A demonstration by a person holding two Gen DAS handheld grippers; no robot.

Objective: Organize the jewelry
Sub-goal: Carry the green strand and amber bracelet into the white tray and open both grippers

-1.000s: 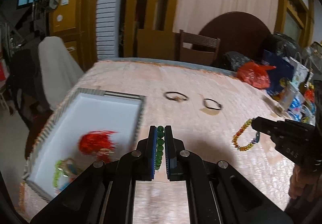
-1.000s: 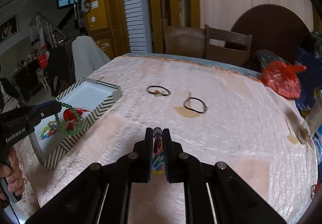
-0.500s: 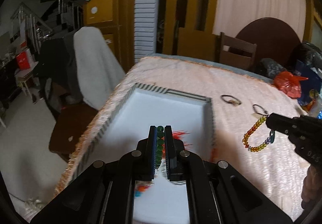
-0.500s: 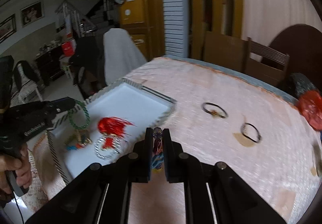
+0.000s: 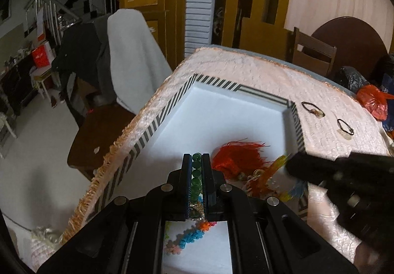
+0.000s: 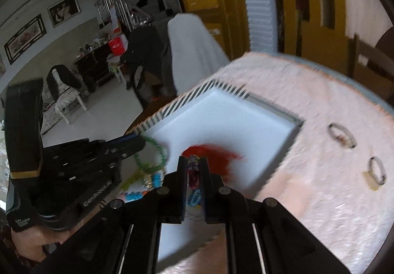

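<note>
My left gripper (image 5: pixel 197 159) is shut on a green bead bracelet (image 5: pixel 196 176) and holds it over the white tray with a striped rim (image 5: pixel 216 83). From the right wrist view the bracelet (image 6: pixel 150 153) hangs as a loop from the left gripper (image 6: pixel 139 143). My right gripper (image 6: pixel 193 163) is shut on a multicoloured bead bracelet (image 6: pixel 194 175), also over the tray (image 6: pixel 182 101). A red tassel piece (image 5: pixel 238 158) and other colourful jewelry (image 5: pixel 189 239) lie in the tray. Two dark bracelets (image 5: pixel 311 109) (image 5: pixel 344 125) lie on the pink tablecloth to the right.
The tray sits at the table's left corner, near the fringed edge (image 5: pixel 110 158). A wooden chair draped in white cloth (image 5: pixel 130 57) stands beyond the corner. A red bag (image 5: pixel 373 100) and clutter sit at the far right.
Both grippers have swung left from the open tablecloth to above the tray, each still holding its bracelet. The right gripper has come close beside the left.
</note>
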